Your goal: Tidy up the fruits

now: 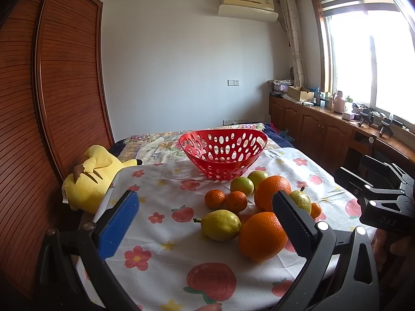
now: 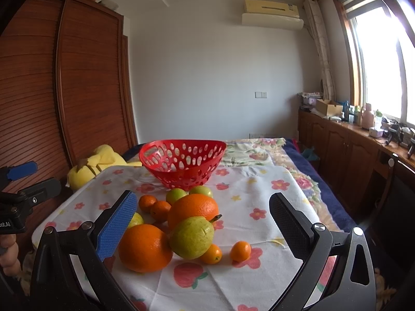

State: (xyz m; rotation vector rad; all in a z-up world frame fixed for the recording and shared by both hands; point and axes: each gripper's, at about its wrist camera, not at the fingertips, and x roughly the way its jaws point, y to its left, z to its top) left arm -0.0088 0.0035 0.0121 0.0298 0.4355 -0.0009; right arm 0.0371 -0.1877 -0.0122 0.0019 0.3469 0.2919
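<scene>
Landmark: red perforated basket point(image 2: 181, 163), standing on the flowered cloth point(image 2: 259, 194) with nothing visible inside.

Nearest: left gripper point(image 1: 205, 215), jaws spread wide, nothing between them; its black finger covers part of the near large orange point(image 1: 262, 235) and most of a pear point(image 1: 302, 200). Right gripper point(image 2: 203, 216) likewise wide apart and empty; its blue finger hides most of a yellow-green fruit point(image 2: 136, 219), kind unclear from that view.

Fruit cluster lies on the cloth in front of the basket, none in it. Closest to the grippers: near orange, the pear touching it, two kumquats point(image 2: 240, 251) to the basket's right-front. A second large orange point(image 2: 193, 207) sits behind the pear. Two mandarins point(image 2: 155, 207) and two green fruits point(image 2: 176, 194) lie just before the basket's base.

Left of the basket: yellow plush toy point(image 1: 90, 178), partly cut off by the cloth edge.
</scene>
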